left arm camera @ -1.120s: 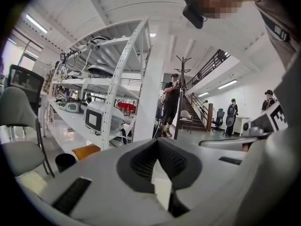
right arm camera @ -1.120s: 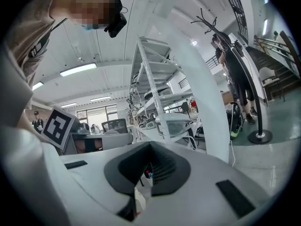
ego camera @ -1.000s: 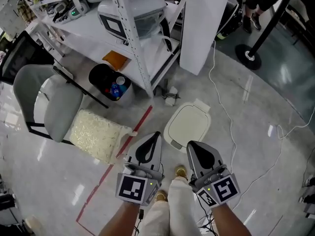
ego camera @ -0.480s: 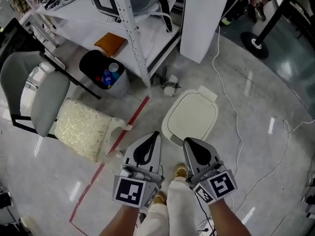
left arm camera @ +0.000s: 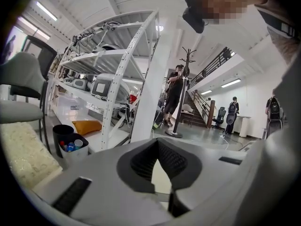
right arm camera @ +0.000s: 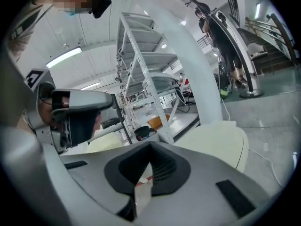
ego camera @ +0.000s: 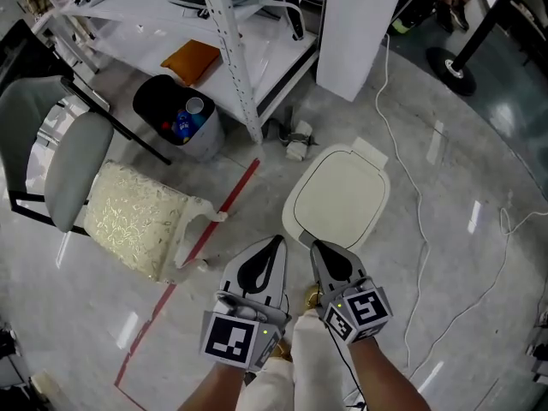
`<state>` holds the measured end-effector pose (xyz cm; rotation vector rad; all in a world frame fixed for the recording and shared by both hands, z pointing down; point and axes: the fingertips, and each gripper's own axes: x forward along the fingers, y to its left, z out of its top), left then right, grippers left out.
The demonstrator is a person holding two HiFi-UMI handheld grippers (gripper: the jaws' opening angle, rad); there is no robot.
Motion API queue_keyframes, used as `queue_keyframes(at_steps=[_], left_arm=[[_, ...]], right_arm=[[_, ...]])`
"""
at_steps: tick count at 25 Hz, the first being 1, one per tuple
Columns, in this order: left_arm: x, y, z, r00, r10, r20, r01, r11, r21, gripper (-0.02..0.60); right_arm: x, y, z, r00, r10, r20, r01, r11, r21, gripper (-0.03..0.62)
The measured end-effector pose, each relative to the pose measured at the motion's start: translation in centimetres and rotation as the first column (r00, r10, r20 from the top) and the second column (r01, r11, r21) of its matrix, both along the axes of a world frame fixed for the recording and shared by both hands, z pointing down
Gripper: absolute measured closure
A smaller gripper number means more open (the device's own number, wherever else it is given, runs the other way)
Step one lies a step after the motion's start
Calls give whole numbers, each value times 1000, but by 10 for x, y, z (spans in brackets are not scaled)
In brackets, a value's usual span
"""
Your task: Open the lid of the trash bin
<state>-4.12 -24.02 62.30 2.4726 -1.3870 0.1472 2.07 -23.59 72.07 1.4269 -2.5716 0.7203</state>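
Two grippers, both with jaws pressed together, nothing in them. Left gripper (ego camera: 272, 247) and right gripper (ego camera: 318, 250) hang side by side. The trash bin lid (ego camera: 338, 199) sits just ahead of the right gripper's tips, flat and closed, no contact. The open black bin (ego camera: 174, 120), well off ahead-left of the left gripper, isn't the target. Step, as I read it: approach, opening not started. The raised tab (ego camera: 370, 153) on the lid's far edge looks like the hinge. So the next move likely needs the right gripper lowered to the near rim, then either jaws spread to pinch the lip or closed tips hooked under to lift.
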Motion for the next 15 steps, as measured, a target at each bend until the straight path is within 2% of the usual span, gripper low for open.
queue_keyframes(at_steps=[4,6,15], left_arm=[[0,0,8,1000,-5,-10,5,1000,13,591],[1,1,15,1000,4,-5,-4,1000,-7,591],[-2,-3,25,1000,3,-13,-4,1000,-19,591]], right_arm=[[-5,0,33,1000,-11,-27,10,999,-45,583],[-7,-2,46,999,-11,-35,8,998,-60,583],[-7,-8,82,997,-21,-71,11,991,-134,583]])
